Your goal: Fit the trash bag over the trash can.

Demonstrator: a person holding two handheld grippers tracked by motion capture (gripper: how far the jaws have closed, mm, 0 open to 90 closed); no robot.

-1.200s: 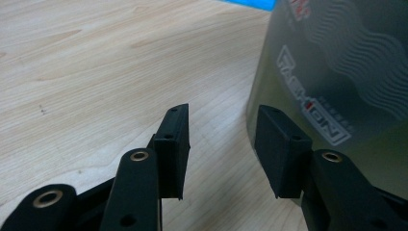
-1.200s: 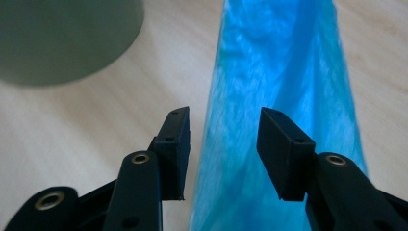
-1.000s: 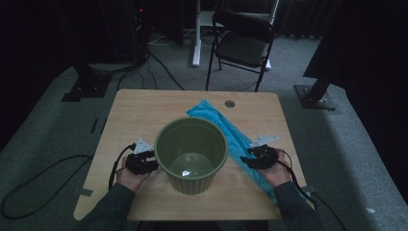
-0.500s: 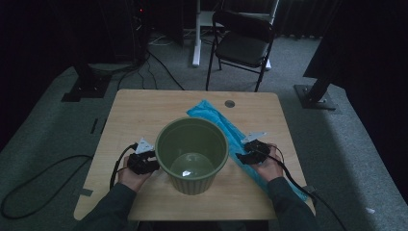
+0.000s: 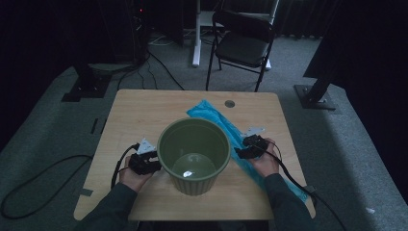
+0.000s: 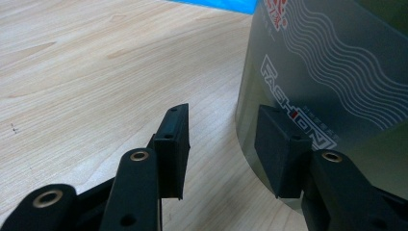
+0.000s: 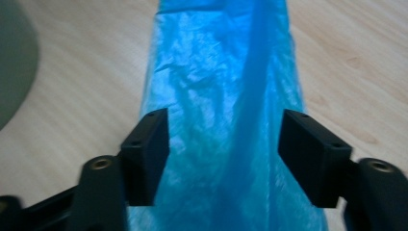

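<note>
A green plastic bin stands upright and empty near the table's front middle; its printed side fills the right of the left gripper view. A long blue plastic bag lies flat, running diagonally from behind the bin to the front right edge. My left gripper sits at the bin's left side, open, with one jaw close against the bin wall. My right gripper hovers low over the bag, open, jaws straddling the bag's width.
The wooden table has a round cable hole at the back. A black folding chair stands behind the table. Cables trail off the left side to the floor.
My right gripper has shifted left and a little forward over the blue bag, closer to the bin. The left gripper and the bin have stayed put.
</note>
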